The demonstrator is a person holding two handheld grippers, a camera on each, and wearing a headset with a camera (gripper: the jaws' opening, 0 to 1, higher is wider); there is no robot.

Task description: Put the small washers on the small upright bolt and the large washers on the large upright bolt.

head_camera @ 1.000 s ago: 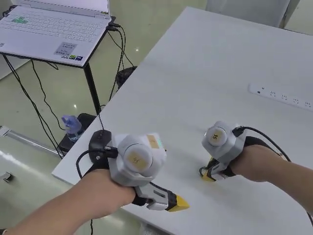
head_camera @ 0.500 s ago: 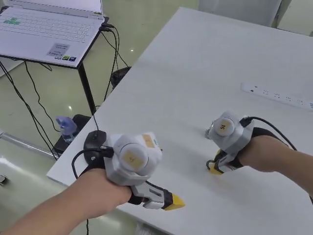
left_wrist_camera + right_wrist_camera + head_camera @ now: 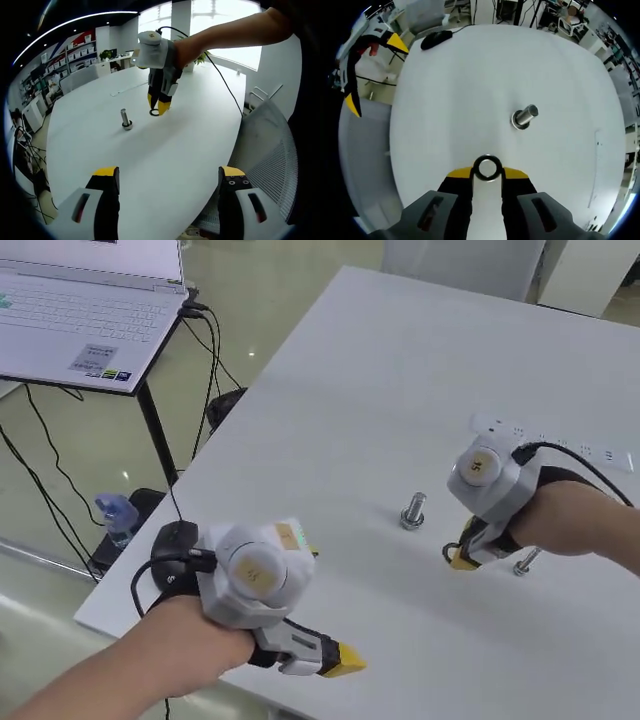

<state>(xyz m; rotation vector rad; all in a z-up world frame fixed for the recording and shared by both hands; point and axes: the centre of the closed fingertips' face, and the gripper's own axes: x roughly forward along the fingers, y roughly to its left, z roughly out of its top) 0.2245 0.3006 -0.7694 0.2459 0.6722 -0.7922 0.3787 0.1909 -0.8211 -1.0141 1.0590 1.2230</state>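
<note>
A large upright bolt (image 3: 413, 511) stands on the white table (image 3: 400, 370). Just right of it my right gripper (image 3: 463, 557) is shut on a dark ring washer (image 3: 487, 167), held low over the table. From the right gripper view the bolt (image 3: 525, 116) lies a little ahead and to the right of the washer. A smaller bolt (image 3: 523, 562) stands close under the right hand. My left gripper (image 3: 342, 660) hovers open near the table's front edge with nothing between its fingers (image 3: 106, 176). Its own view shows the bolt (image 3: 126, 120) and the washer (image 3: 155, 111) ahead.
A white power strip (image 3: 560, 440) lies at the back right of the table. A black mouse (image 3: 437, 37) rests near the left corner. Off the table to the left stand a laptop (image 3: 70, 310) on a stand, and hanging cables.
The right gripper, still holding the washer, has shifted right and away, and the large bolt behind it has come into sight. The head camera has also panned right.
</note>
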